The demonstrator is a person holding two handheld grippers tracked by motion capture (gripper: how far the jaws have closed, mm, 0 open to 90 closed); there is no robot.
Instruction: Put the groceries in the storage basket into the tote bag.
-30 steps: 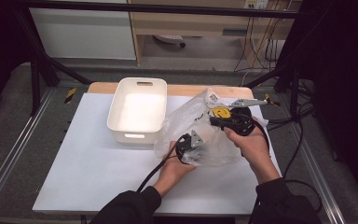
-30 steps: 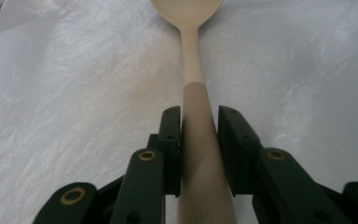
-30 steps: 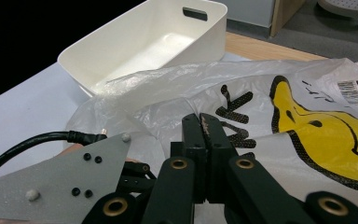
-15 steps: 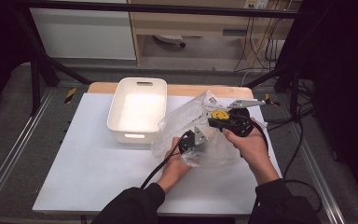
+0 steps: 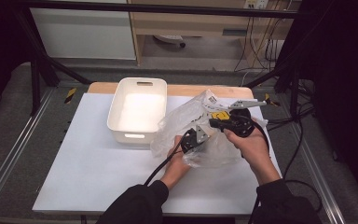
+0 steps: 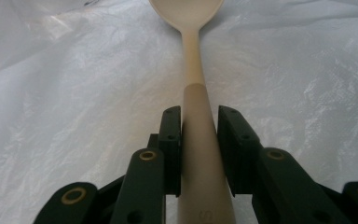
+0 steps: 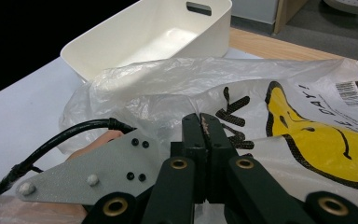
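Looking down, high view: left gripper reaches inside crinkled clear plastic bag on white tabletop, beside white rectangular plastic bin; right gripper pinches bag's upper edge.

Left gripper view: jaws clasp handle of cream plastic spoon, bowl pointing away, film beneath.

Right gripper view: jaws clenched on bag film.

Advice: draw spoon straight out along handle, keep bag mouth taut.
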